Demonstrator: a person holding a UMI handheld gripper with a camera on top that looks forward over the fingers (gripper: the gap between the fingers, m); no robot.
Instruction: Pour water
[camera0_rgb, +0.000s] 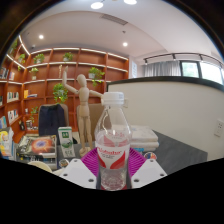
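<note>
The gripper (113, 170) holds a bottle (113, 140) upright between its two fingers. The pink pads (92, 160) press against the bottle's lower body on both sides. The bottle is clear plastic with a white cap and a red label. The fingers stand at a narrow spacing set by the bottle's width.

Beyond the bottle stands a wooden mannequin (83, 105) with one arm raised. A dark table (180, 150) lies beyond the fingers, with a white box (143, 135) near its edge just behind the bottle. Shelves (60, 75) with plants line the far wall.
</note>
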